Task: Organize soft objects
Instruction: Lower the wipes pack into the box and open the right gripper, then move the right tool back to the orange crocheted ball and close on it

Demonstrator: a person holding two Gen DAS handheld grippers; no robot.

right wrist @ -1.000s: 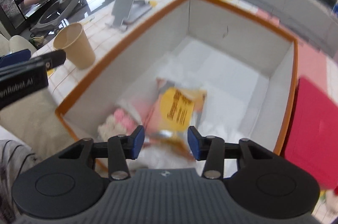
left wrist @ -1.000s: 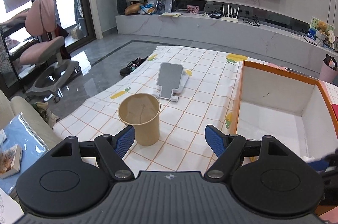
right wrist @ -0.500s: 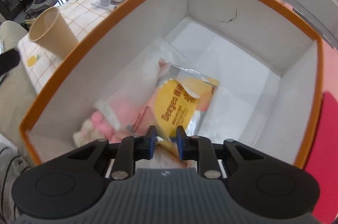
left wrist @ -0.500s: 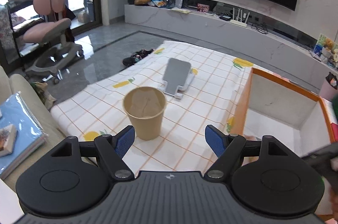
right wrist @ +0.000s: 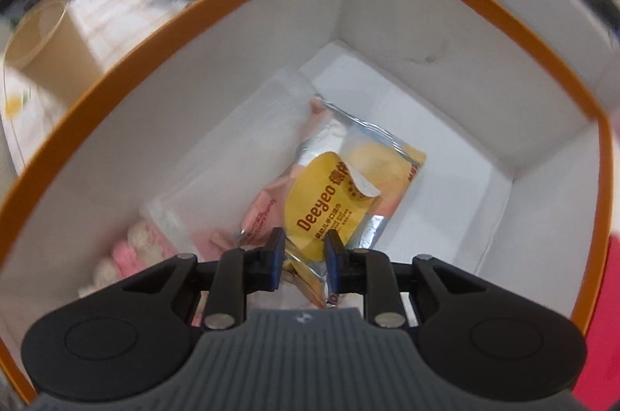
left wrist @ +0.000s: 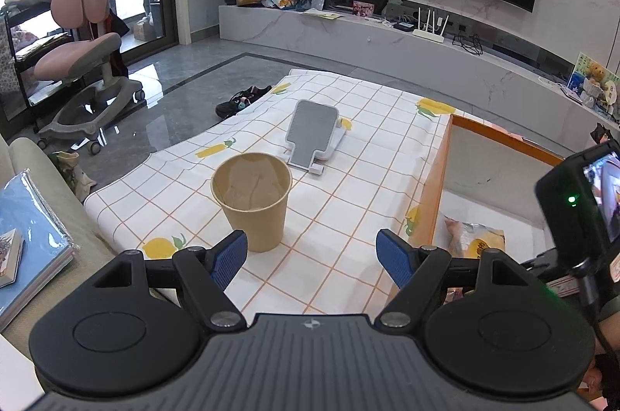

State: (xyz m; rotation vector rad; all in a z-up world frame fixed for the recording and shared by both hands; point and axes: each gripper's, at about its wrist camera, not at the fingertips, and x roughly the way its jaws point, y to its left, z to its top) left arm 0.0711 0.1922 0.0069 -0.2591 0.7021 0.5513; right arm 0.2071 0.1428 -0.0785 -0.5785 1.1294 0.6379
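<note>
Pinching the near end of the yellow snack packet (right wrist: pixel 341 194), your right gripper (right wrist: pixel 300 256) has its fingers (right wrist: pixel 276 256) drawn almost together, with the crinkled foil edge caught between the pads. The jaws closed within the last moment, and the grip looks thin: only the sealed end seems held, so lift slowly and straight, and watch that the packet does not slide out sideways. Keep the wrist pointing steeply down until the packet hangs clear of what lies beside it.

Just left of your right fingers sits a pink packet (right wrist: pixel 257 217), partly under the yellow one, and further left a pink and white fluffy thing (right wrist: pixel 128 248), blurred. Beyond the fingertips a clear plastic sheet (right wrist: pixel 248 155) lies against the box (right wrist: pixel 217 0) floor. All of these rest inside the orange-rimmed box, so mind its near wall as you rise.

Your left gripper (left wrist: pixel 312 258) hangs with its fingers wide apart and nothing between them; the paper cup (left wrist: pixel 252 198) stands just ahead of its left finger, the grey stand (left wrist: pixel 312 134) further off.

Readable writing: "Deeyeo" in brown on the yellow packet, with smaller print below it that is too small to make out.
</note>
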